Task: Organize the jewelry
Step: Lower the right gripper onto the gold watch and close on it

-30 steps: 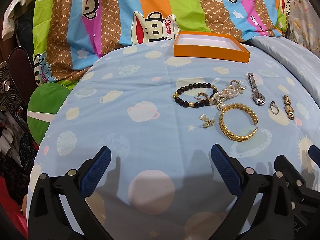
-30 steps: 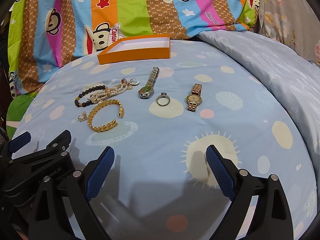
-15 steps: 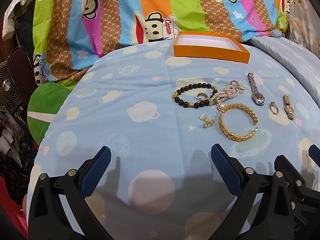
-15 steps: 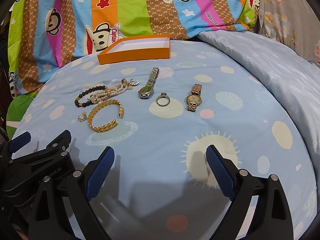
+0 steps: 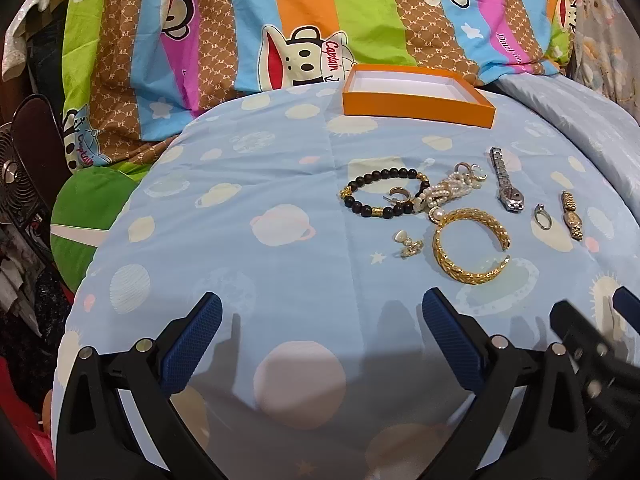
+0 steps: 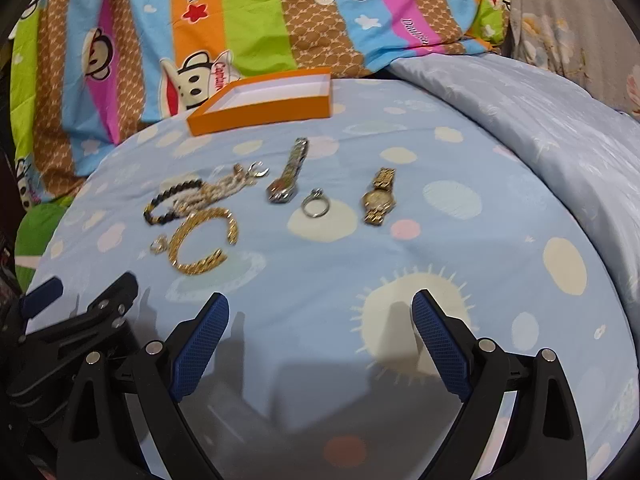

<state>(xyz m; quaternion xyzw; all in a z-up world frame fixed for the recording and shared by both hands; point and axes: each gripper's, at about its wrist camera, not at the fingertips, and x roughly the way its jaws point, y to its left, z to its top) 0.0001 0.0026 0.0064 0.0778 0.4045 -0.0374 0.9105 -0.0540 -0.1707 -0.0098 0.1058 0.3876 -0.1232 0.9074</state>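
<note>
"Captain" — on striped monkey-print sheet [image 5: 320,20]

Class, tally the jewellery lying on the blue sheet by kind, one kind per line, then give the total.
Watches: 2, silver watch, gold watch
Bracelets: 3, black bead bracelet, pearl bracelet, gold cuff
Rings: 1, silver ring
Earrings: at least 2, gold hoop, pearl earring
Total: at least 8

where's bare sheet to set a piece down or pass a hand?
Free: the wide strip left of the black bead bracelet; the patch right of the gold watch, up to the grey quilt; the near band before both open grippers. Crowded: bead bracelet, pearls and gold bangle bunch together. The orange box looks empty.
</note>
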